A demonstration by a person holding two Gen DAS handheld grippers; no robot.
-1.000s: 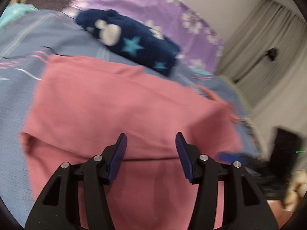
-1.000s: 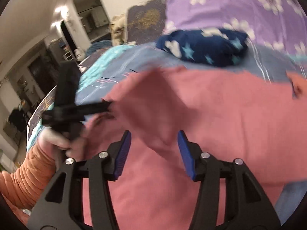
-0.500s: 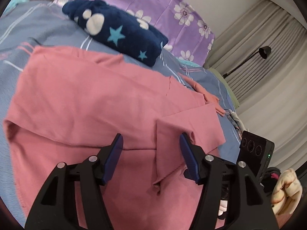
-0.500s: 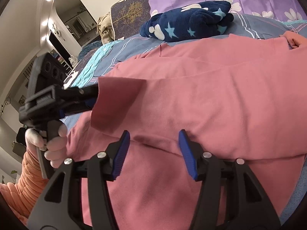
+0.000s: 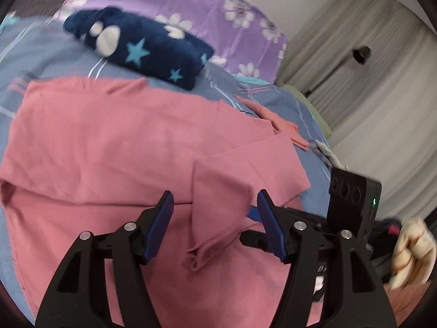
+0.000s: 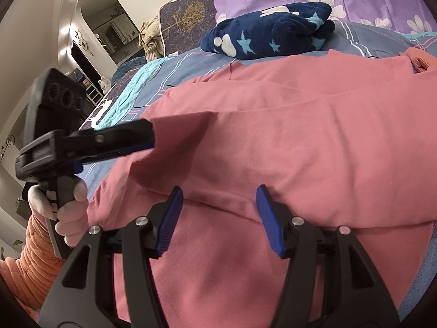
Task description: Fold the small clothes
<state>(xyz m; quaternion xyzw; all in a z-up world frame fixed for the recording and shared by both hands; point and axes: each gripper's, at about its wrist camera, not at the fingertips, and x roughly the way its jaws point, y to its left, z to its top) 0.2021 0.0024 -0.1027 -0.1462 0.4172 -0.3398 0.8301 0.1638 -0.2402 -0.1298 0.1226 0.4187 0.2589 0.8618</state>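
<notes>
A pink garment [image 5: 109, 150] [image 6: 300, 136] lies spread on the bed, its near part folded over. One folded-in flap [image 5: 221, 188] [image 6: 180, 134] sits between the fingers of my left gripper [image 5: 214, 207] [image 6: 147, 136]. That gripper's jaws are opening, with a gap between the left pad and the cloth. My right gripper [image 6: 220, 205] [image 5: 251, 214] hovers over the garment's fold edge just right of the flap. Its jaws are opening too, and nothing is pinched between them.
A folded navy fleece with stars [image 5: 142, 52] [image 6: 270, 38] lies behind the garment, before a purple flowered pillow [image 5: 218, 13]. An orange piece of clothing [image 5: 281, 125] lies at the far right on the blue-grey bedsheet [image 5: 41, 54]. A person's hand [image 6: 71, 210] in an orange sleeve holds the left gripper.
The pink flap that hung raised a second ago has come down onto the garment. Both grippers' fingers stand wider apart. The right gripper has sunk closer to the cloth.
</notes>
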